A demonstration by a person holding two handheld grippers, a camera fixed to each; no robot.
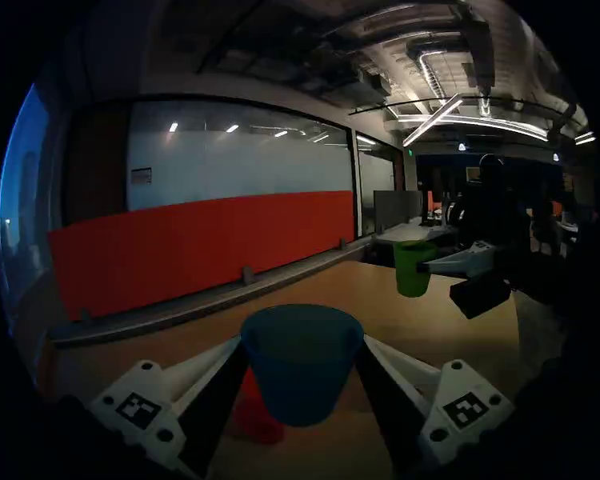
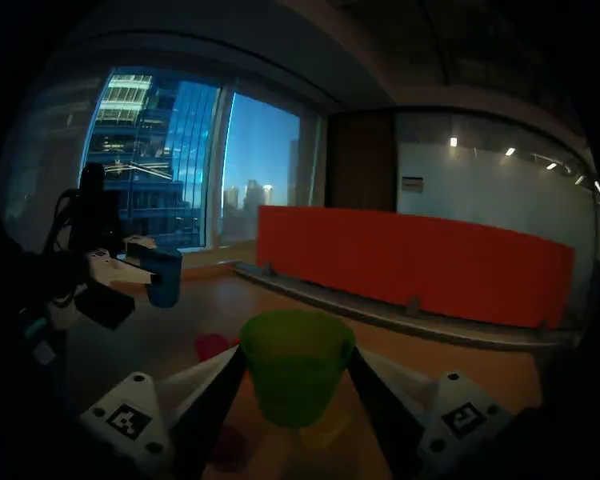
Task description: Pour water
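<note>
First cup [image 1: 302, 376] between left tool [image 1: 302, 346] fingers, second cup [image 2: 298, 376] between right tool [image 2: 296, 352] fingers, both above worktop [image 1: 428, 320]; small cup [image 1: 256, 424] on worktop below first cup; partition [image 1: 204, 240] behind worktop.

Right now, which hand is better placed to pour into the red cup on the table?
Left, probably: the left tongs hold the blue cup upright with the red cup close below it, while the green cup in the right tongs hangs farther off. Water in either cup isn't discernible.

Matt plastic blue cup [image 1: 302, 364], green cup [image 2: 297, 364]; smooth wooden table [image 1: 428, 320]
</note>
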